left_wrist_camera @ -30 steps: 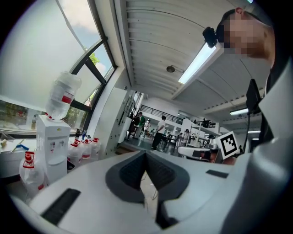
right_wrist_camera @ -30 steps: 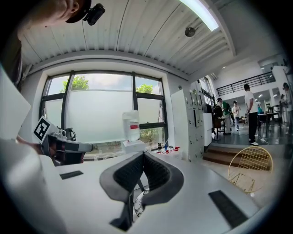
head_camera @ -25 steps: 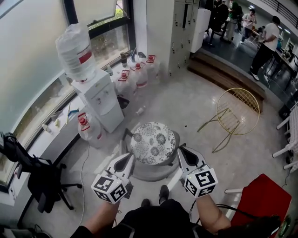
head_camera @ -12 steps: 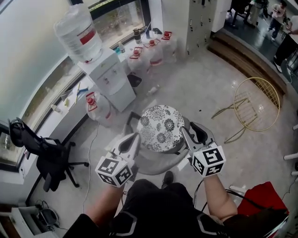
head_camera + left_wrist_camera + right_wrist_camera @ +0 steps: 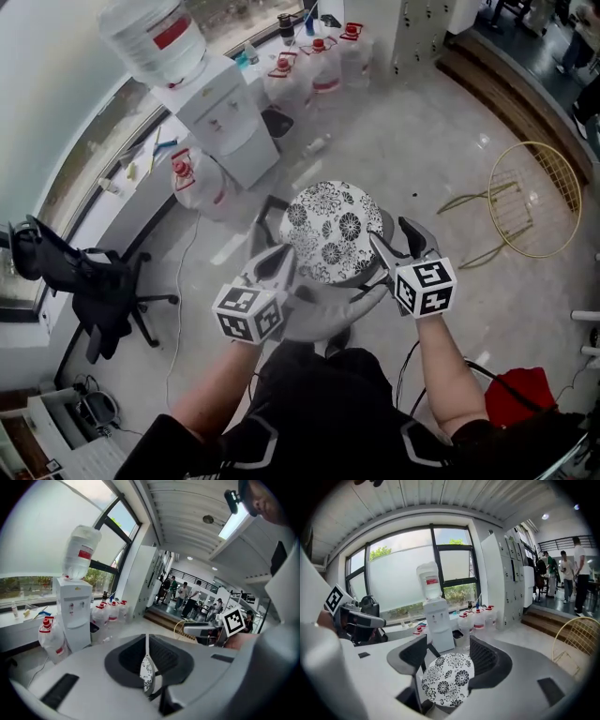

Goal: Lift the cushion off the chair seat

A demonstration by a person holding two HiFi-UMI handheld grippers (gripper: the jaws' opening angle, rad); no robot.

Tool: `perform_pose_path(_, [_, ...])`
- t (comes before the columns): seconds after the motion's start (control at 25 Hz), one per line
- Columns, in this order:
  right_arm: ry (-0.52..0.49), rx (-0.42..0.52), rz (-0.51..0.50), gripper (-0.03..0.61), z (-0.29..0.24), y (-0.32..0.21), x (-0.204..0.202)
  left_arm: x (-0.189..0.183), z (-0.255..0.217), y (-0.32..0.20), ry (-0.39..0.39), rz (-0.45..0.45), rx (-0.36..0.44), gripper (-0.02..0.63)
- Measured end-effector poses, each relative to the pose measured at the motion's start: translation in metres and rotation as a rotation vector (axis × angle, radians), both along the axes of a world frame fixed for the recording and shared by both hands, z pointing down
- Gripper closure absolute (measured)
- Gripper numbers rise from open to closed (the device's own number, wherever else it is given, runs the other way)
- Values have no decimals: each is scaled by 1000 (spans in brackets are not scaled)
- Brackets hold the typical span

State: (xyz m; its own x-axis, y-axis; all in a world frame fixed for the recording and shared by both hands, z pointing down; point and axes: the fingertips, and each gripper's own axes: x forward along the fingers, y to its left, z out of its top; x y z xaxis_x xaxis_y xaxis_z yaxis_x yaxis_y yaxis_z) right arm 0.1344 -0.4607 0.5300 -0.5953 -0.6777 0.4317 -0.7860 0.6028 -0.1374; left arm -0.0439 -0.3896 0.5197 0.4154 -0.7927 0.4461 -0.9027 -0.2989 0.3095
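Observation:
A round cushion (image 5: 335, 232) with a black-and-white flower print lies on a grey chair (image 5: 323, 307) below me. My left gripper (image 5: 284, 261) is shut with nothing in it, its tip close by the cushion's near left edge. In the left gripper view that cushion (image 5: 147, 673) shows edge-on just past the shut left gripper (image 5: 146, 644). My right gripper (image 5: 394, 236) is at the cushion's right edge. Its jaws have just been opening. In the right gripper view the cushion (image 5: 448, 677) lies ahead between the spread jaws of the right gripper (image 5: 447, 658), and the pads do not press on it.
A white water dispenser (image 5: 228, 117) and several water bottles (image 5: 317, 61) stand by the window behind the chair. A black office chair (image 5: 89, 291) is at the left, a gold wire chair (image 5: 532, 200) at the right and a red seat (image 5: 514, 394) near my right arm.
Both grippers have come forward and down to the cushion's two sides. The right jaws have gone from shut to open. The left jaws stay shut.

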Motion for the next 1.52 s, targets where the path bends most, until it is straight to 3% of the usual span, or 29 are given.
perform_pose_path(0.16, [52, -75, 32, 279, 49, -18, -7, -10, 43, -13, -9, -7, -89, 598])
perform_pose_path(0.32, [101, -160, 72, 262, 102, -33, -12, -18, 87, -29, 26, -11, -176, 495])
perform_pose_path(0.92, [176, -557, 244, 175, 299, -43, -16, -24, 203, -59, -18, 79, -347, 486])
perform_pose_path(1.12, [201, -645, 300, 160, 353, -38, -7, -23, 228, -71, -84, 119, -357, 486])
perform_pose_path(1.36, [188, -714, 341, 153, 398, -33, -7, -24, 256, -76, -50, 86, -403, 486])
perform_pose_path(1.52, [234, -763, 376, 138, 426, -27, -3, -25, 274, -76, -53, 76, -432, 487])
